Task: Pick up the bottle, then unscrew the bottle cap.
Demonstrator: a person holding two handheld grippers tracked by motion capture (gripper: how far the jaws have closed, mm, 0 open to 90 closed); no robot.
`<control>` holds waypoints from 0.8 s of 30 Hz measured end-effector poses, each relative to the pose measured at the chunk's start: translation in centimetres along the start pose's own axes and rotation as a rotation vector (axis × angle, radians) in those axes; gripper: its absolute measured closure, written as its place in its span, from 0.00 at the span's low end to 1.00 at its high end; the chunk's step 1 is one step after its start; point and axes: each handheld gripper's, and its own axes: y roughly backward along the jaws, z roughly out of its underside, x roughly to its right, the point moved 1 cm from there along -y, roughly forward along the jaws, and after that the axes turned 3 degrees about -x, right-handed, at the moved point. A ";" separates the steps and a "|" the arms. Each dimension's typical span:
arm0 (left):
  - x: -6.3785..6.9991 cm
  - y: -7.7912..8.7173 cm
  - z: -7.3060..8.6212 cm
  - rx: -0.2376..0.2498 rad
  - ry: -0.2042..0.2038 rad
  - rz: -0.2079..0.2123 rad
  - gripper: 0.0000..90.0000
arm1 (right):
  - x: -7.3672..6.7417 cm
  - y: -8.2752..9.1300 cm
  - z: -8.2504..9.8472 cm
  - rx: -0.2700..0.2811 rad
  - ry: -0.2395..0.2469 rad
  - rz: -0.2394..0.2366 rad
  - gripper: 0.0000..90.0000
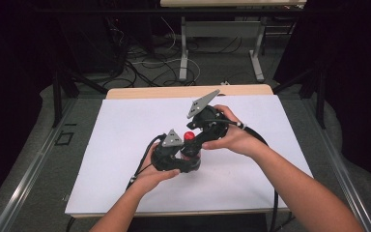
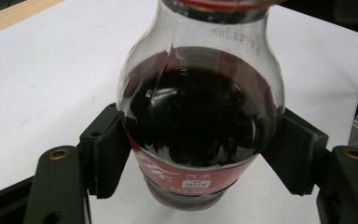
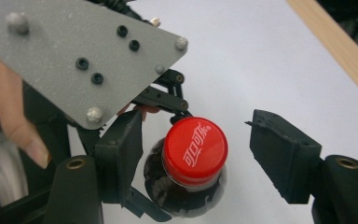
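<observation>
A small cola bottle with dark drink and a red label stands on the white sheet. My left gripper is shut on its body, one pad pressed against each side. From above, the bottle's red cap shows between the two hands. My right gripper hovers over the red cap, jaws open on either side of it; the right pad stands clear of the cap. The left gripper's grey plate and a finger of the left hand lie close by in the right gripper view.
The white sheet covers most of the table, with a wooden strip along the far edge. Beyond it are floor cables and another table's legs. Both grippers' cables trail toward the near edge.
</observation>
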 end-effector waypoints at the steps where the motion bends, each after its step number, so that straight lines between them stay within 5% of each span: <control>1: -0.1 0.0 0.0 0.001 -0.011 -0.008 0.33 | -0.2 0.0 0.0 0.006 -0.018 0.018 0.38; 4: -0.2 0.1 0.0 0.000 -0.006 -0.008 0.33 | -1.0 0.3 -0.1 0.023 -0.066 0.096 0.39; 12: -0.1 -0.1 0.1 0.002 -0.003 -0.021 0.33 | -1.5 -0.5 0.3 0.042 -0.183 0.167 0.43; 13: -0.1 -0.1 0.1 0.003 -0.002 -0.022 0.33 | -1.4 -0.6 0.3 0.054 -0.217 0.157 0.47; 18: 0.0 -0.2 0.1 0.007 0.005 -0.018 0.33 | -1.5 -0.7 0.3 0.054 -0.217 0.153 0.64; 24: -0.1 0.1 0.1 -0.023 -0.013 -0.001 0.33 | -1.2 -0.6 0.0 0.013 -0.185 0.095 0.68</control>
